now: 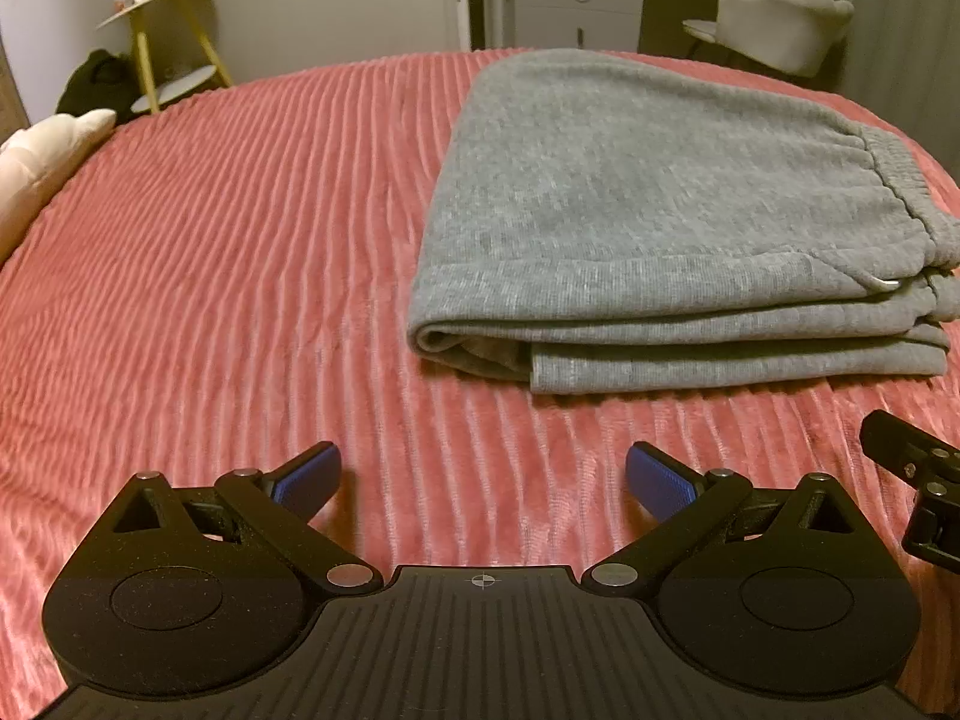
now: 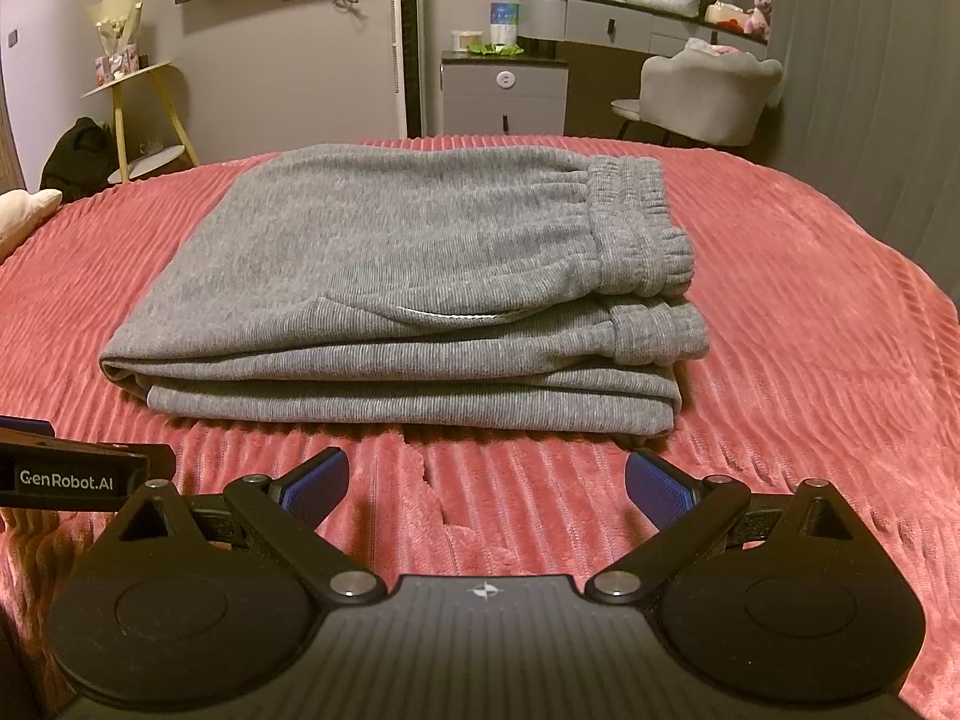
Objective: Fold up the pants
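Grey sweatpants (image 1: 648,216) lie folded in a flat stack on the pink ribbed bedspread (image 1: 240,240), elastic waistband at the right end. In the right wrist view the pants (image 2: 396,276) lie straight ahead, with the waistband (image 2: 642,228) on top at the right. My left gripper (image 1: 483,477) is open and empty, hovering over the bedspread near and left of the stack. My right gripper (image 2: 486,480) is open and empty, just in front of the stack's near edge. Part of the right gripper (image 1: 918,480) shows at the left wrist view's right edge.
A cream pillow (image 1: 36,168) lies at the bed's left edge. Beyond the bed stand a yellow-legged side table (image 2: 144,114), a grey cabinet (image 2: 504,96), a grey chair (image 2: 702,96) and a dresser (image 2: 630,18). Curtains (image 2: 870,90) hang at the right.
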The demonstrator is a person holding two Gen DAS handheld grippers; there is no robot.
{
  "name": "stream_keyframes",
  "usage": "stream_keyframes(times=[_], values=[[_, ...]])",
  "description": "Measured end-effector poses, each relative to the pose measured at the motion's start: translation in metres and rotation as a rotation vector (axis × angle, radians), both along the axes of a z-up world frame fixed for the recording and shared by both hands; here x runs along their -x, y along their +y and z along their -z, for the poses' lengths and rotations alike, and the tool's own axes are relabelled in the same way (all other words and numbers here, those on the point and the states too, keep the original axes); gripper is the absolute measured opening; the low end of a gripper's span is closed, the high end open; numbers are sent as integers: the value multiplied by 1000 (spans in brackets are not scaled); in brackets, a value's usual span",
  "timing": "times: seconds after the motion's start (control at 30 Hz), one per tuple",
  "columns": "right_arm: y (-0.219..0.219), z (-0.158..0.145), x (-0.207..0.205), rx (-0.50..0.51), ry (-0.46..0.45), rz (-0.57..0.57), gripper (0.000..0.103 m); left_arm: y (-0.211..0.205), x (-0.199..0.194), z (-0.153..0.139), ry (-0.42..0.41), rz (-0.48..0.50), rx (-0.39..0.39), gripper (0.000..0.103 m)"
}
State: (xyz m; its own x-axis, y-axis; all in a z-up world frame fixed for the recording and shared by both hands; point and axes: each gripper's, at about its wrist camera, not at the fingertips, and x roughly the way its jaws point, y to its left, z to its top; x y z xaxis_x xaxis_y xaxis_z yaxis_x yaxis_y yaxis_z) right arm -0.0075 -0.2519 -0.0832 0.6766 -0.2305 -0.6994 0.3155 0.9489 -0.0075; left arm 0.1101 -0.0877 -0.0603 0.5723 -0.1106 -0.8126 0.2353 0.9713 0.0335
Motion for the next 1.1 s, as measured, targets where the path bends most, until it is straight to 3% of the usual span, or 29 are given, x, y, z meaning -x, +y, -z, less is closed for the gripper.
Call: stream_keyframes(times=[1.1], values=[[6,-4,1,0,-8,6,99,-1,-1,1,4,15,-3,103]])
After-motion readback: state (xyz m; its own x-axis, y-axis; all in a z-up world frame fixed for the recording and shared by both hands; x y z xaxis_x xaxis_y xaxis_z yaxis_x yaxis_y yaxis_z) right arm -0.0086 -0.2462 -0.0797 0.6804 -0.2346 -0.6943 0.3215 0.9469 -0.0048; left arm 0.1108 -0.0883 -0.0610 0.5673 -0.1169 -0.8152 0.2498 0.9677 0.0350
